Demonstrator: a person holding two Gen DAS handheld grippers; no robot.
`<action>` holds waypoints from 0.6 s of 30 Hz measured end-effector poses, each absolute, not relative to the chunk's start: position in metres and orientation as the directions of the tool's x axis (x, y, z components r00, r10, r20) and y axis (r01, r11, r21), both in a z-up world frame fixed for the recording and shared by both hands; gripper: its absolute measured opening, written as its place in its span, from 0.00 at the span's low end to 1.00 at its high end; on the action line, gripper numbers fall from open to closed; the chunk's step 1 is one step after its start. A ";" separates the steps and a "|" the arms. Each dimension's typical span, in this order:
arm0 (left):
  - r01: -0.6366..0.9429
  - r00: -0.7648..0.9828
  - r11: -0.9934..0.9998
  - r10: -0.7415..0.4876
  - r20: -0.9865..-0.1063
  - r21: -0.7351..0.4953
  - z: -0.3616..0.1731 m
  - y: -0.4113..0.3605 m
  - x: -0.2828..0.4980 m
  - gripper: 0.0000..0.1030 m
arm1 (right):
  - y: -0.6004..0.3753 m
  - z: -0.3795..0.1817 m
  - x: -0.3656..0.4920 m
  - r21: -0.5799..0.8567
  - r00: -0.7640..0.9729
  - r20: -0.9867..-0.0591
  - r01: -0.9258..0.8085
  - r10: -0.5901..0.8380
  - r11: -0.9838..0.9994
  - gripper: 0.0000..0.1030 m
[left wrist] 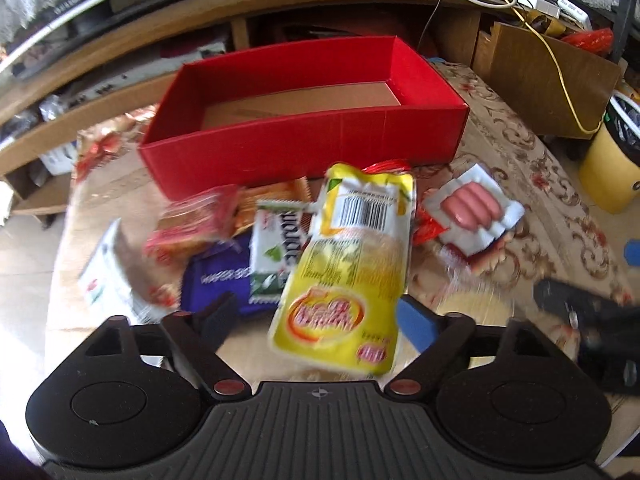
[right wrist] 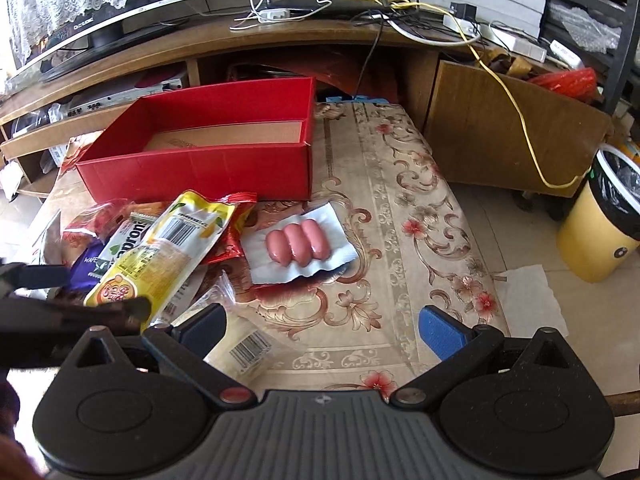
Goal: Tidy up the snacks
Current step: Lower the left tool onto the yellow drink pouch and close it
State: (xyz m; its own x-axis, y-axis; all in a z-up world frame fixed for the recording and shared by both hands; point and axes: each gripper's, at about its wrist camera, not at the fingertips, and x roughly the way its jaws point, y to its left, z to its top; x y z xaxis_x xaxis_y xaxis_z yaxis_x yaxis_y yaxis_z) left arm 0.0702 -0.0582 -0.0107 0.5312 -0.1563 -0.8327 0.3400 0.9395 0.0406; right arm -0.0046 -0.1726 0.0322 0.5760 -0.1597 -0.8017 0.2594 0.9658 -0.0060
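Observation:
A red open box [left wrist: 304,144] stands at the far side of the table, with only cardboard showing inside; it also shows in the right wrist view [right wrist: 200,168]. In front of it lies a heap of snacks. My left gripper [left wrist: 316,324] is open, with a yellow snack pouch [left wrist: 352,256] between its fingers; the view is blurred and I cannot tell if the pouch is touched. The pouch [right wrist: 160,256] and the left gripper [right wrist: 80,308] show at the left of the right wrist view. My right gripper [right wrist: 320,332] is open and empty above the tablecloth. A sausage pack [right wrist: 298,244] lies ahead of it.
The heap holds a purple wafer pack [left wrist: 216,280], a white-green packet [left wrist: 276,244], red packets [left wrist: 192,220] and a white box [left wrist: 108,276]. A clear packet with a barcode [right wrist: 240,344] lies by my right gripper. A yellow bin [right wrist: 600,216] stands right of the table. A wooden shelf [right wrist: 280,40] is behind.

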 end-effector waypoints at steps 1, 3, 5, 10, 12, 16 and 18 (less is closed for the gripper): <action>0.338 0.525 0.941 -0.160 -0.836 0.033 -0.012 -0.059 0.076 0.84 | -0.175 0.032 -0.005 -0.002 0.576 -0.802 0.261 -0.158 0.965 1.00; 0.339 0.519 0.941 -0.173 -0.837 0.015 -0.013 -0.063 0.085 0.83 | -0.178 0.032 -0.006 0.007 0.572 -0.806 0.267 -0.152 0.964 1.00; 0.356 0.513 0.934 -0.176 -0.840 0.022 -0.017 -0.069 0.094 0.83 | -0.181 0.030 -0.006 0.020 0.567 -0.812 0.268 -0.141 0.963 1.00; 0.417 0.497 0.907 -0.165 -0.852 0.068 -0.024 -0.089 0.114 0.82 | -0.184 0.028 -0.003 0.044 0.546 -0.831 0.249 -0.103 0.967 0.98; 0.427 0.491 0.901 -0.158 -0.857 0.079 -0.026 -0.091 0.119 0.82 | -0.185 0.030 -0.002 0.062 0.554 -0.828 0.240 -0.085 0.969 0.97; 0.401 0.479 0.912 -0.126 -0.869 0.089 -0.025 -0.087 0.115 0.81 | -0.195 0.027 -0.004 0.101 0.540 -0.840 0.254 -0.054 0.962 0.92; 0.394 0.481 0.913 -0.108 -0.870 0.104 -0.024 -0.088 0.110 0.74 | -0.201 0.024 -0.006 0.137 0.526 -0.850 0.258 -0.020 0.957 0.88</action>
State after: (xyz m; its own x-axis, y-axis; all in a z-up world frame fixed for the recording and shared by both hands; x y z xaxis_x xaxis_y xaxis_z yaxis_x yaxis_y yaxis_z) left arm 0.1101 -0.0879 -0.0242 0.4805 -0.1075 -0.8704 0.3936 0.9133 0.1045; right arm -0.0064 -0.2008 0.0239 0.5259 -0.0199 -0.8503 0.2575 0.9565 0.1369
